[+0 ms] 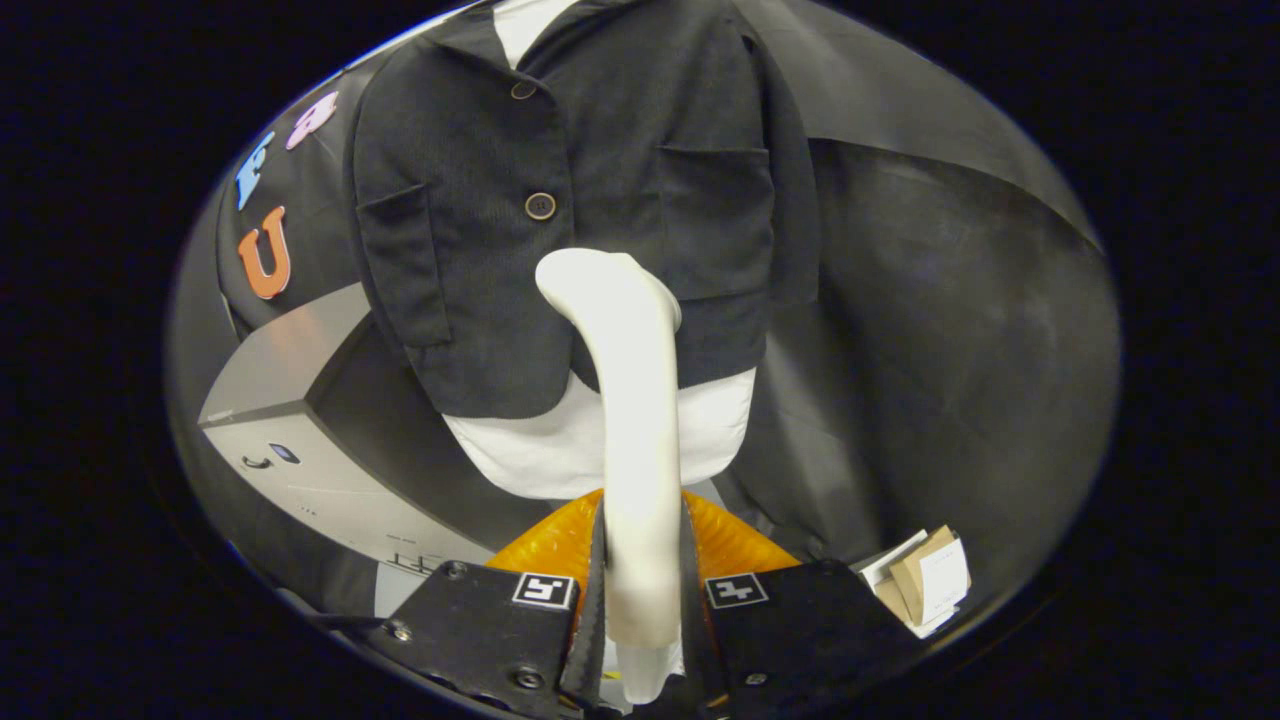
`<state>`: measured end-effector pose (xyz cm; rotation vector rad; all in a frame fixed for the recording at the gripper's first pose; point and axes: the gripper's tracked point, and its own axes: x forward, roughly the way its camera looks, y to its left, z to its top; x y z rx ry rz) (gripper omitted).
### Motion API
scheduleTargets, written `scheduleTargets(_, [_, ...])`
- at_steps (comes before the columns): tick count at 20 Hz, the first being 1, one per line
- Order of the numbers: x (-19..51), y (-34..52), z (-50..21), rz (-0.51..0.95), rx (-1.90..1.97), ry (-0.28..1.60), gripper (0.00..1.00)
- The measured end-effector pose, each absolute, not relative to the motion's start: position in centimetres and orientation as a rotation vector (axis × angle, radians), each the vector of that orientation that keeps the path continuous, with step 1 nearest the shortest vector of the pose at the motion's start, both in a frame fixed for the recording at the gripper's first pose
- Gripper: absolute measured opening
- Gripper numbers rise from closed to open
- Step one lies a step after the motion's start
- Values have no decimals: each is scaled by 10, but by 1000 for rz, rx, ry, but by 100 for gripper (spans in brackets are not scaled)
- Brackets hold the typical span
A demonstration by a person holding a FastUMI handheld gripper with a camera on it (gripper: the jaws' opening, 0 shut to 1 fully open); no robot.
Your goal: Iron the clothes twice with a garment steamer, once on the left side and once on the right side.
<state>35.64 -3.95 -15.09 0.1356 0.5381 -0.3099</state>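
Grip: your gripper (640, 590) is clamped on the white curved plastic steamer (630, 400) handle.
Handling: rigid, smooth, likely top-heavy; hold low.
Garment: dark soft button-front jacket (560, 200), far, yields easily.

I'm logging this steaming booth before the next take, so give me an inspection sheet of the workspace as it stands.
Surface: orange base under the mannequin, just beyond the fingers.
Job's things: white garment steamer held upright, head against the lower front of the dark jacket; jacket buttoned over a white mannequin torso.
Clutter: cardboard and paper pieces beside the gripper.
Grippers: gripper shut on the steamer's handle, both fingers pressing it.
Cables: nothing seen.
Surroundings: grey cabinet beside the mannequin; black cloth wall behind.
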Motion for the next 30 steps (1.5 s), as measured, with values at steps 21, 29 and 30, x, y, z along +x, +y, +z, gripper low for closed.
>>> scheduleTargets(21, [337,-26,-151,-304,153,475,34])
scheduleTargets(29, [219,85,-169,-239,135,432,35])
scheduleTargets(30, [205,101,-173,-228,122,432,35])
